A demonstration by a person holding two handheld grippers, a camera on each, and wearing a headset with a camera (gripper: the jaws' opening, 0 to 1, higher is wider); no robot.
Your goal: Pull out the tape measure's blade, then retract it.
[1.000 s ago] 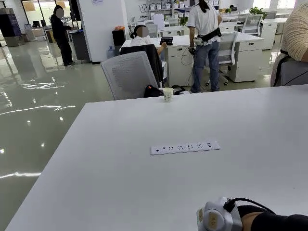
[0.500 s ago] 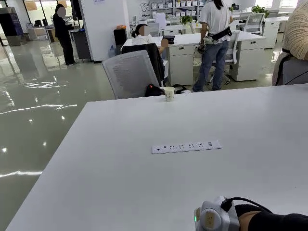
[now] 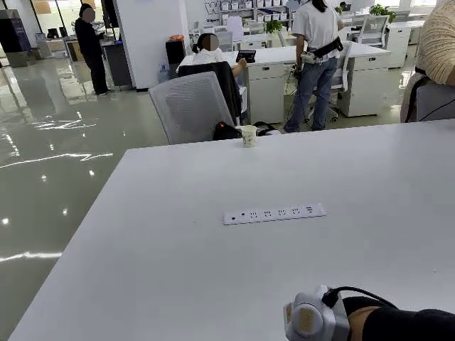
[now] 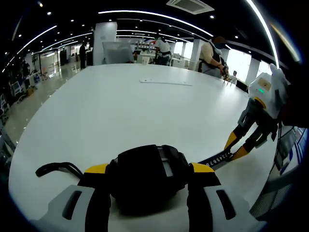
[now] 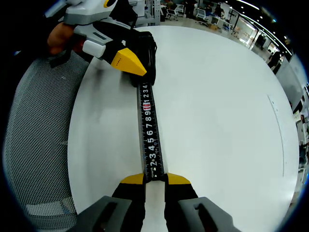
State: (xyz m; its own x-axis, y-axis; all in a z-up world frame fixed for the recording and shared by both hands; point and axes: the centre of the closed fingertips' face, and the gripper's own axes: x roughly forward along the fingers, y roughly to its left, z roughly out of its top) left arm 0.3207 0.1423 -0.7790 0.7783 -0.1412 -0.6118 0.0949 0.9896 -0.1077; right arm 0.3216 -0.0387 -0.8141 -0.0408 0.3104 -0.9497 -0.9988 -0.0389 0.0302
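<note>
Stretching from black case, black blade (white numerals).

Left gripper clamped on the tape measure, right gripper pinching the blade tip, the two apart and facing each other

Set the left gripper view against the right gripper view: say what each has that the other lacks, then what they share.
Left gripper view: the strap loop lying beside the case. Right gripper view: a grey mesh seat by the table's edge. Shared: the black tape measure case, its drawn-out blade and the white table.
</note>
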